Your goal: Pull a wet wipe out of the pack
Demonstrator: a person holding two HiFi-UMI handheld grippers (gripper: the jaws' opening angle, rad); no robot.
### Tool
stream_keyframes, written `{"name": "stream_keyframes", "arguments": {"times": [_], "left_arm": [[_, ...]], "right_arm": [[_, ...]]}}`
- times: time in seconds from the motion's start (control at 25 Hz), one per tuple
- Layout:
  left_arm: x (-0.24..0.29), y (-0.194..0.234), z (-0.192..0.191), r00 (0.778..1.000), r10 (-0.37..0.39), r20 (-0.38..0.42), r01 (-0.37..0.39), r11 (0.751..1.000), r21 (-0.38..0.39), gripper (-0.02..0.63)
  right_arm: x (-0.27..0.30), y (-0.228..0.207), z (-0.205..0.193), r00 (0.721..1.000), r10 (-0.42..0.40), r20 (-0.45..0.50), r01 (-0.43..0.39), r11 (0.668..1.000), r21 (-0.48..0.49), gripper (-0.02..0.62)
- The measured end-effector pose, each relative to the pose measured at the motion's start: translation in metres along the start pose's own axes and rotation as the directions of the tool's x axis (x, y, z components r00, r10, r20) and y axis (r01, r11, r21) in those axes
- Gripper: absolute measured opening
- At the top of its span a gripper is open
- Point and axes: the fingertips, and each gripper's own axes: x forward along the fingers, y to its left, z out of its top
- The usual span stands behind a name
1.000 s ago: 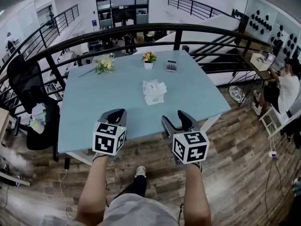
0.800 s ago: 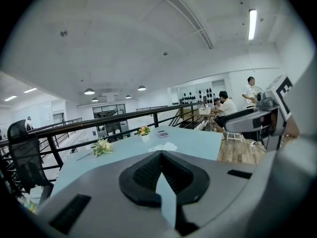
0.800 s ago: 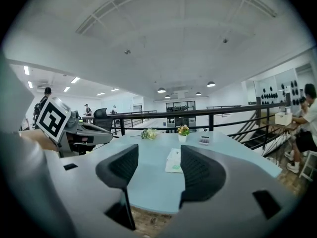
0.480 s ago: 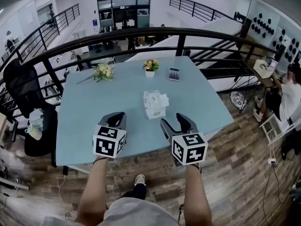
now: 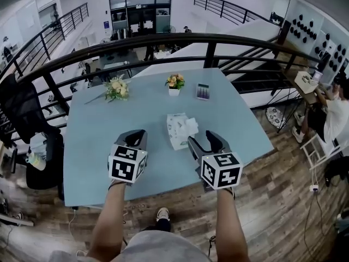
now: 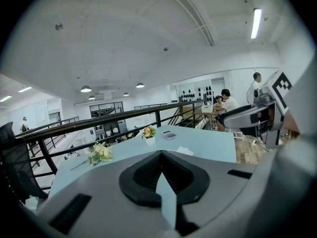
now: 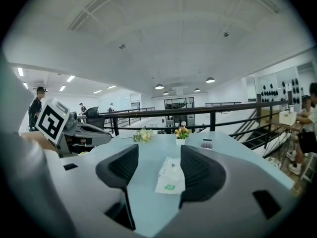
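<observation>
1. While the left gripper [image 6: 162, 171] fills the lower half of its own view, its dark pads can still be read there. They are clenched together, with only a thin sliver of the table [image 5: 103, 130] showing between them, and nothing is gripped.
2. Ahead of that gripper and off to its right, the wet wipe pack [image 5: 178, 131] lies flat on the table. In the left gripper view only a small white corner of it clears the gripper's body; the rest is cut off.
3. Print on the pack is too small to read. A rumpled white bit rises from its top, and whether that is a wipe or the flap cannot be told.
4. Just right of the pack, the right gripper [image 7: 158, 168] has its jaws spread and empty. In its own view the pack sits in the gap between them, on the table a little beyond the tips, touching neither.
5. Farther out, a loose bunch of flowers [image 5: 117, 87] lies well ahead of the left gripper. A small flower pot [image 5: 174, 83] and a flat dark-topped object [image 5: 203, 91], too small to identify, stand beyond the pack.
6. Far to the right gripper's right, a seated person [image 5: 334, 109] is cut off by the frame edge.
</observation>
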Motion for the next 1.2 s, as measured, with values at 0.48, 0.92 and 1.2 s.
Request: {"name": "stream_keyframes", "arguments": {"times": [0.48, 0.92, 1.2], "left_arm": [[0.045, 0.040, 0.010, 1.000, -0.001, -0.016, 0.001, 1.000, 0.003, -0.005], [0.080, 0.064, 0.021, 1.000, -0.020, -0.002, 0.020, 1.000, 0.004, -0.005], [0.094, 0.078, 0.020, 1.000, -0.016, 0.006, 0.016, 1.000, -0.011, -0.005]], "right_arm": [[0.057, -0.014, 0.013, 1.000, -0.012, -0.028, 0.012, 1.000, 0.002, 0.250], [0.096, -0.022, 0.026, 0.999, -0.030, -0.032, 0.030, 1.000, 0.000, 0.250], [0.114, -0.024, 0.027, 0.999, -0.033, -0.040, 0.033, 0.999, -0.002, 0.250]]}}
